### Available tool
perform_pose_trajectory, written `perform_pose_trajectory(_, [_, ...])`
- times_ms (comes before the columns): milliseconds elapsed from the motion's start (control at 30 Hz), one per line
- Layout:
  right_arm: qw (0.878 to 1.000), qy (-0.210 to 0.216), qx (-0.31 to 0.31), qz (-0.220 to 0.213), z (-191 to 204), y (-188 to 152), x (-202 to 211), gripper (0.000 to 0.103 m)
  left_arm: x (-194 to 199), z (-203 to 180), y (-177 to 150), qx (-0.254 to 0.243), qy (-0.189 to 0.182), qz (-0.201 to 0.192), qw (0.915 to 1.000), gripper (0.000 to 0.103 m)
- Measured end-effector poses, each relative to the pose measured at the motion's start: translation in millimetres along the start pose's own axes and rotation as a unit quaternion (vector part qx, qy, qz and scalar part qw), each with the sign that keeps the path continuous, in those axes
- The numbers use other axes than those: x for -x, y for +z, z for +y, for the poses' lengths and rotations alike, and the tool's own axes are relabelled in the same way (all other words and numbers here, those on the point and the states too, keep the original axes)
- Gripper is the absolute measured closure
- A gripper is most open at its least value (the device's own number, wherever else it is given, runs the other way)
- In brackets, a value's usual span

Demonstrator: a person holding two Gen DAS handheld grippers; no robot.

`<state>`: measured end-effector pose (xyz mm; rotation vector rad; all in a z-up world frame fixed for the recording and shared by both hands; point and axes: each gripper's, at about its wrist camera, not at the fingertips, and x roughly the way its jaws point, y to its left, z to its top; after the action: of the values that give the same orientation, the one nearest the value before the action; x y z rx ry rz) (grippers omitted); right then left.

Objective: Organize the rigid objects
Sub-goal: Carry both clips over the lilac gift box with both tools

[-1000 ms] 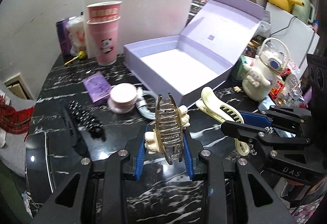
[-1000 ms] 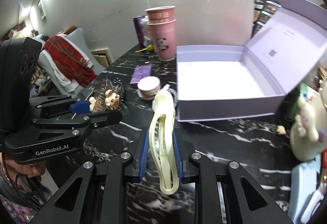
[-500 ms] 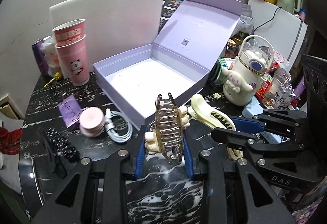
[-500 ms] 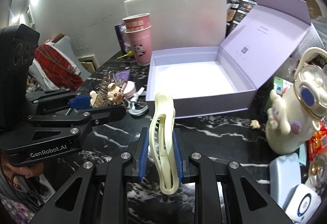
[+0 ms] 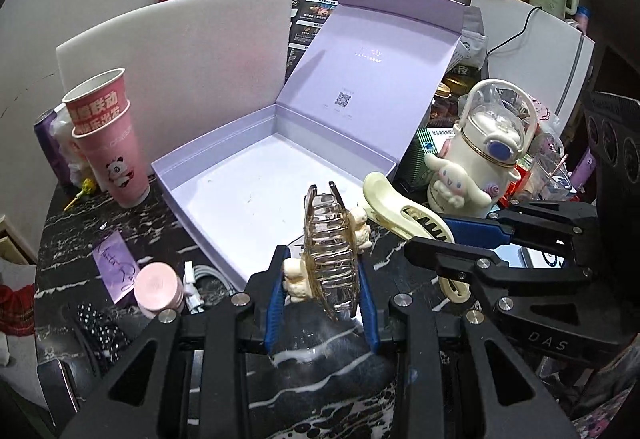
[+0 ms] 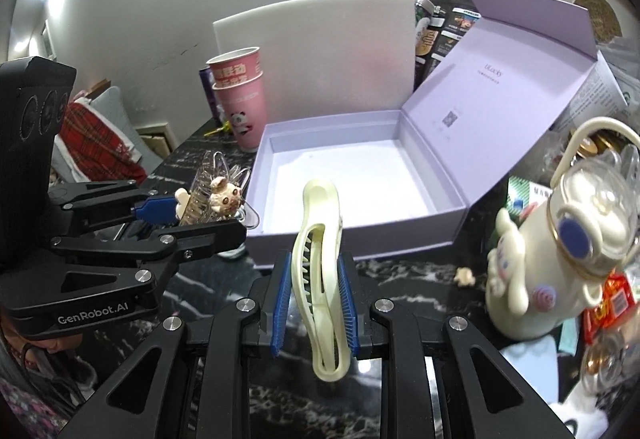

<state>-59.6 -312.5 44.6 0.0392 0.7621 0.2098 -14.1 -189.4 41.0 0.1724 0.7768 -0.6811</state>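
My left gripper (image 5: 322, 271) is shut on a clear amber claw hair clip (image 5: 330, 255) with small cream animal figures on its sides. It hangs above the near edge of an open lilac box (image 5: 224, 175) whose lid stands up behind. My right gripper (image 6: 316, 279) is shut on a cream banana hair clip (image 6: 318, 263), just in front of the lilac box (image 6: 360, 239). In the left wrist view the right gripper (image 5: 448, 239) sits to the right with the cream clip (image 5: 400, 207). In the right wrist view the left gripper (image 6: 200, 215) sits to the left with the claw clip (image 6: 216, 195).
On the black marble table (image 5: 320, 379) lie a pink round case (image 5: 158, 289), a white cable (image 5: 200, 279), a purple card (image 5: 114, 265) and a black dotted clip (image 5: 98, 323). Stacked pink cups (image 5: 108, 143) stand left. A white cartoon bottle (image 5: 480, 159) stands right.
Both grippers have moved toward the lilac box with their clips still held, and risen a little. The box now looks nearer and more centred in both views.
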Motion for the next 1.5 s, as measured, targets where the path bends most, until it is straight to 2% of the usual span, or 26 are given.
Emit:
perform_pose_trajectory(300, [1.000, -0.004, 0.008, -0.010, -10, 29, -17, 0.080, -21, 11, 25, -0.014, -0.008, -0.002, 0.9999, 0.072])
perform_pose_trajectory(800, [0.999, -0.001, 0.027, -0.019, -15, 71, -53, 0.080, -48, 43, 63, -0.026, 0.007, -0.012, 0.9996, 0.071])
perform_pose_trajectory(1067, [0.999, -0.014, 0.028, -0.018, -24, 83, -70, 0.080, -72, 53, 76, -0.036, -0.004, 0.004, 0.9993, 0.072])
perform_pose_trajectory(1500, [0.999, -0.046, 0.009, -0.007, -53, 98, -109, 0.081, -121, 73, 98, -0.038, 0.010, 0.031, 0.9987, 0.071])
